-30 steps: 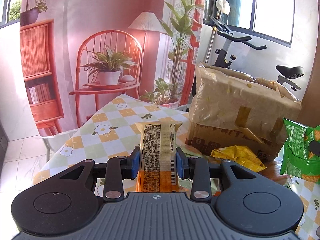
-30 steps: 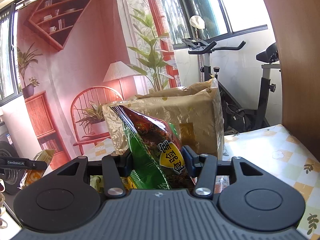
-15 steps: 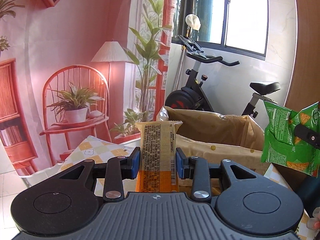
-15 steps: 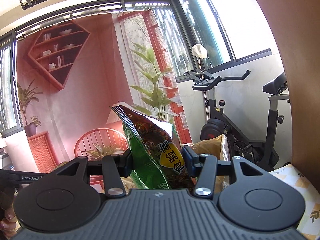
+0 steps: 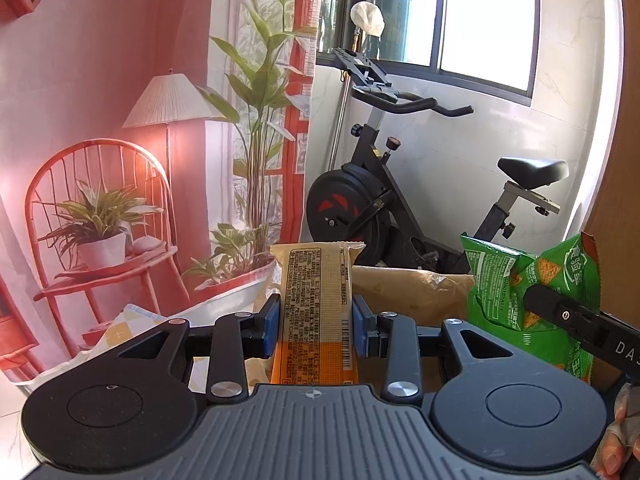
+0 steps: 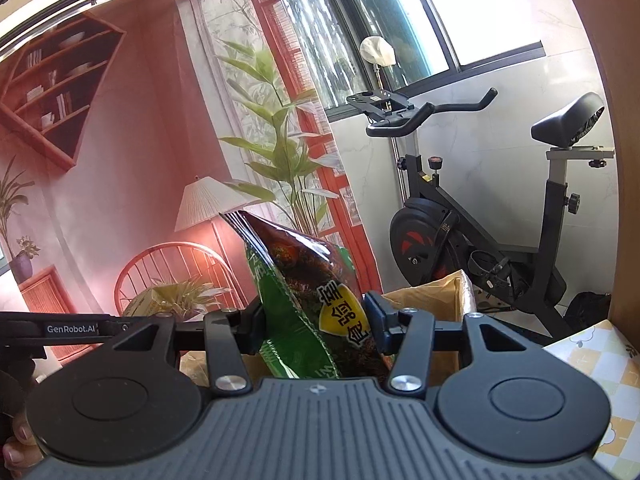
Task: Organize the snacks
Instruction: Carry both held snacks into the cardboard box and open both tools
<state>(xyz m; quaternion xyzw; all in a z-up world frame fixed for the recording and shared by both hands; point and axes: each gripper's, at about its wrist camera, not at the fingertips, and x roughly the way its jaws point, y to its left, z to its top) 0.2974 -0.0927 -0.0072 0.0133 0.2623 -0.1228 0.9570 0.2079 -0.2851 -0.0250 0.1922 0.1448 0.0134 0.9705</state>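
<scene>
Orange-and-cream snack bar (image 5: 318, 312) stands pinched in your left gripper (image 5: 316, 322) jaws; green chip bag (image 6: 320, 312) is pinched in your right gripper (image 6: 316, 328). Beyond both, the cardboard box (image 5: 416, 292): slick film may slip before release.

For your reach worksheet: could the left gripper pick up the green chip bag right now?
Probably not. The left gripper is already shut on the yellow packet, and the green chip bag is clamped in the right gripper.
</scene>
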